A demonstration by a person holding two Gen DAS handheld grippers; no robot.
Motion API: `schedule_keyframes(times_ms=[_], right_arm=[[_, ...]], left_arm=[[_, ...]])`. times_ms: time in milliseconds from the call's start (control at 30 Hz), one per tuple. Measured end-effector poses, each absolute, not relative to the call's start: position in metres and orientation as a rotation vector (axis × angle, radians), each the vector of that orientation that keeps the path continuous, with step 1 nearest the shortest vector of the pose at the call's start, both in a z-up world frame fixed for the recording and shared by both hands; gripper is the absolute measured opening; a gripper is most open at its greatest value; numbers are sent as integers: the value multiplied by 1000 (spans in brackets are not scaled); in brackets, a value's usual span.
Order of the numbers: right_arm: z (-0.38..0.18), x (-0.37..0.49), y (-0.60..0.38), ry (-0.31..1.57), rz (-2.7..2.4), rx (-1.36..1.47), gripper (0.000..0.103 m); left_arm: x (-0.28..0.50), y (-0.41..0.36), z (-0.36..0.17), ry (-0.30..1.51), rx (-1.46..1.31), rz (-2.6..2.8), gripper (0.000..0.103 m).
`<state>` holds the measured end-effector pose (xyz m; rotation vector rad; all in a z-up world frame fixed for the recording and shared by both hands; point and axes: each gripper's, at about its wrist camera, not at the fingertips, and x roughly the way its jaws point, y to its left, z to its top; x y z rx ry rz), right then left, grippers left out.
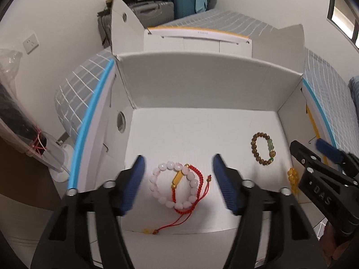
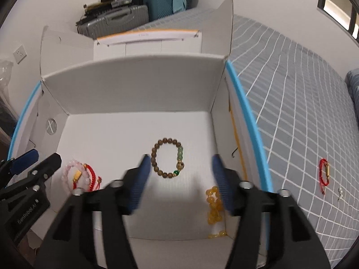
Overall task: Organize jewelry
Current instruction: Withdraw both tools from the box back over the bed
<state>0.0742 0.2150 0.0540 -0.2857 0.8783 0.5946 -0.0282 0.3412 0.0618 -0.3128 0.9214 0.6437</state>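
An open white cardboard box (image 1: 202,85) (image 2: 134,85) holds jewelry. A pink bead bracelet (image 1: 170,183) (image 2: 69,168) lies on its floor with a red cord bracelet (image 1: 197,179) (image 2: 92,174) with a gold tube over it. A brown bead bracelet (image 1: 263,149) (image 2: 168,158) with green beads lies farther right. A yellow amber bracelet (image 1: 294,179) (image 2: 214,204) lies in the box's near right corner. My left gripper (image 1: 178,183) is open above the pink bracelet. My right gripper (image 2: 179,177) is open above the box floor, empty. Another red cord bracelet (image 2: 324,173) and small pearl earrings (image 2: 340,192) lie on the bed.
The box sits beside a bed with a grey checked cover (image 2: 303,112). Its flaps (image 1: 121,22) stand up at the back. Suitcases (image 2: 116,20) stand against the far wall. A bagged dark item (image 1: 13,112) is at the left.
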Motion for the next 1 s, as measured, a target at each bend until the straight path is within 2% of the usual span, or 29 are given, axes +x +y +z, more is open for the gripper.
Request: schedule_keyframes(times_ms=[133,233,333,433,700,1000], right_arm=[[69,69,205,813,577,-265,86],[75,69,196,787,551,-252,93],[80,70,185,787,521,-225,94],[85,70,169,783,493,-204,95],[101,62,109,744,401,-204,95],[104,49,3,743,267,-156,95]], left_arm=[[-30,340,67,902,-308,651,81],[-30,338,72,884,-307,646,88],[-29,332,76,864,-298,636,95],[-25,321,79,853,-280,607,97],[-14,279,89,843,-238,498,97],[8,199,97,845,-174,336,97]])
